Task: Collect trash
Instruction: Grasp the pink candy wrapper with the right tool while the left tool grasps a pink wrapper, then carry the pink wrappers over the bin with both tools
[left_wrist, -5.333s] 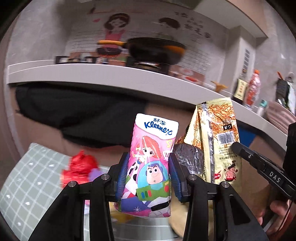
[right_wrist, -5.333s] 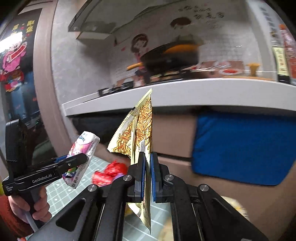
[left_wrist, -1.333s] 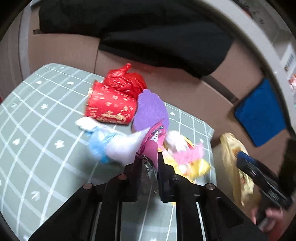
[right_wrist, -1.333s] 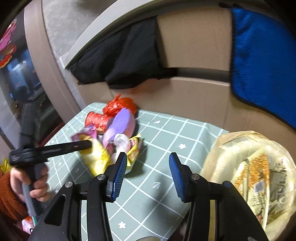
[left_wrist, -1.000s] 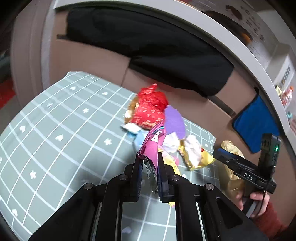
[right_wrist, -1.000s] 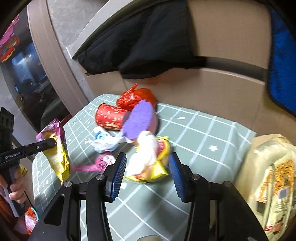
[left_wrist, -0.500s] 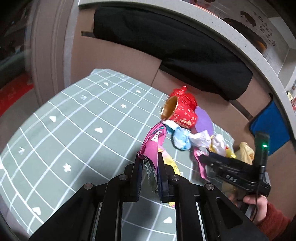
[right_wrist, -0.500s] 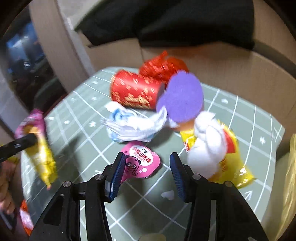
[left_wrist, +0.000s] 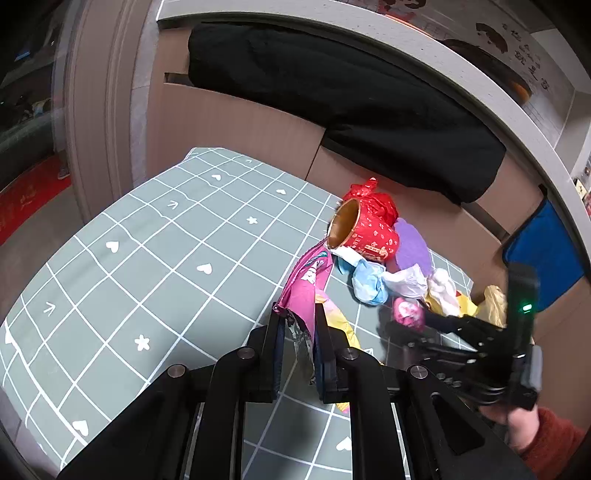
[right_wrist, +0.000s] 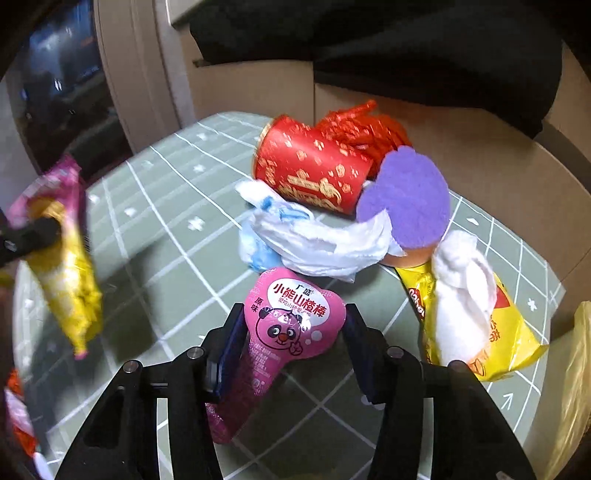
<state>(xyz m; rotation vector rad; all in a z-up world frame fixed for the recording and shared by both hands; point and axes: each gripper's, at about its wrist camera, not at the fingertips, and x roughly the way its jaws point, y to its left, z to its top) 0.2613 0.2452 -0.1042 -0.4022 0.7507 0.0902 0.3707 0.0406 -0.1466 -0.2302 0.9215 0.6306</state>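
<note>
Left wrist view: my left gripper is clamped on a pink-and-yellow snack wrapper, which sticks up between the blue pads above the grey-green checked tablecloth. Beyond it lies the trash pile — a red paper cup on its side with its open mouth facing me, a crumpled red bag behind it, a purple round pad to its right, then blue-and-white crumpled tissue. On the right, my right gripper reaches in low at a small pink packet, held by a hand in a red sleeve. A yellowish plastic bag sits just off the table's far corner.

Right wrist view: the right gripper has its jaws either side of the pink heart-shaped lollipop packet — both pads look to be pressing its edges, though I cannot tell if the grip is firm. The packet lies on the tablecloth, just in front of the white tissue. Behind sit the red cup and purple pad; right of me, a white wad on a yellow wrapper. At far left, blurred, the left gripper's wrapper hangs off the table.
</note>
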